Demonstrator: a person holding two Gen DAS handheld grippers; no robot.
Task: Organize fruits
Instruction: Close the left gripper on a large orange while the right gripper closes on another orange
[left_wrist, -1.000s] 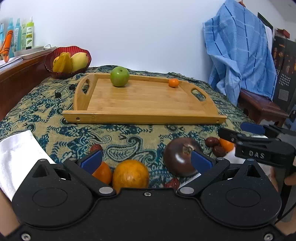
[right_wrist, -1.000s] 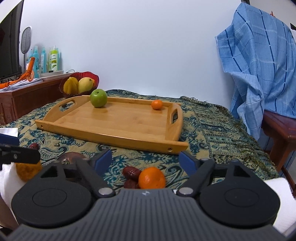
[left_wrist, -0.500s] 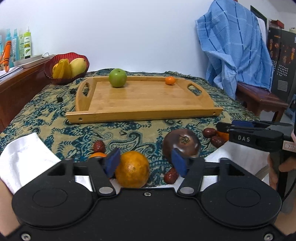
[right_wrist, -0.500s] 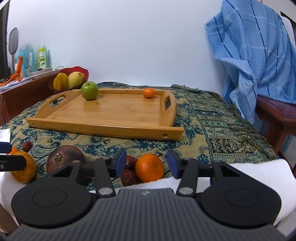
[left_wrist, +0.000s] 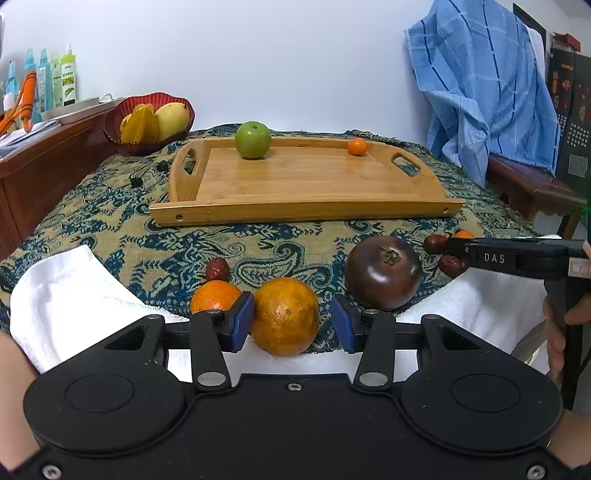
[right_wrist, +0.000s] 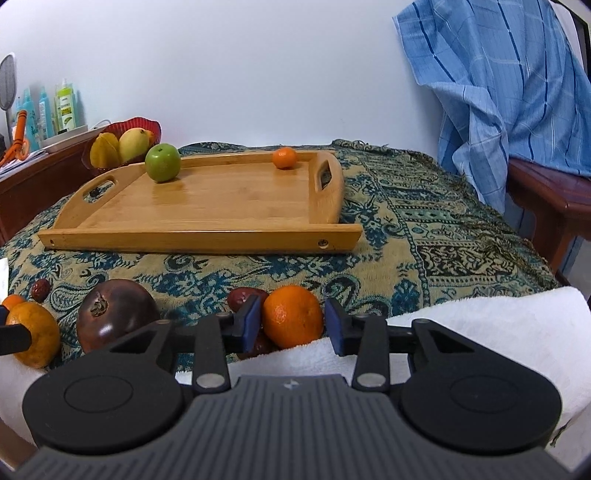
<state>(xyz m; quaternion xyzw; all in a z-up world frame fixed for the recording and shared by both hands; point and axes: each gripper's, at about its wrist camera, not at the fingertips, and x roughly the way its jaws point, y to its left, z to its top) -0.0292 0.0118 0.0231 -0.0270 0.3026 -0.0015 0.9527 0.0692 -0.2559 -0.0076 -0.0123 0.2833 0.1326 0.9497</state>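
The left hand-held gripper (left_wrist: 291, 321) sits low at the near edge of the tabletop, its blue pads part-way closed around a large dull orange (left_wrist: 286, 315); the left pad touches the fruit, the right pad stands just clear of it. A smaller orange (left_wrist: 215, 300) lies just left of that pad, with a red date (left_wrist: 218, 268) behind it. To the right rests a dark purple fruit (left_wrist: 384, 272).

The right hand-held gripper (right_wrist: 291, 323) brackets a bright mandarin (right_wrist: 293, 316) the same way, pads narrow and close on both sides, though I cannot tell whether they press it. Dark dates (right_wrist: 242, 296) lie just left of it, on the edge of a white towel (right_wrist: 461, 317).

Farther back on the patterned cloth (right_wrist: 406, 236) stands a wooden tray (right_wrist: 199, 236), holding a green apple (right_wrist: 162, 162) and a small tangerine (right_wrist: 284, 158) along its far edge, well apart. Beyond the tray's left end sits a red fruit bowl (left_wrist: 147, 118)
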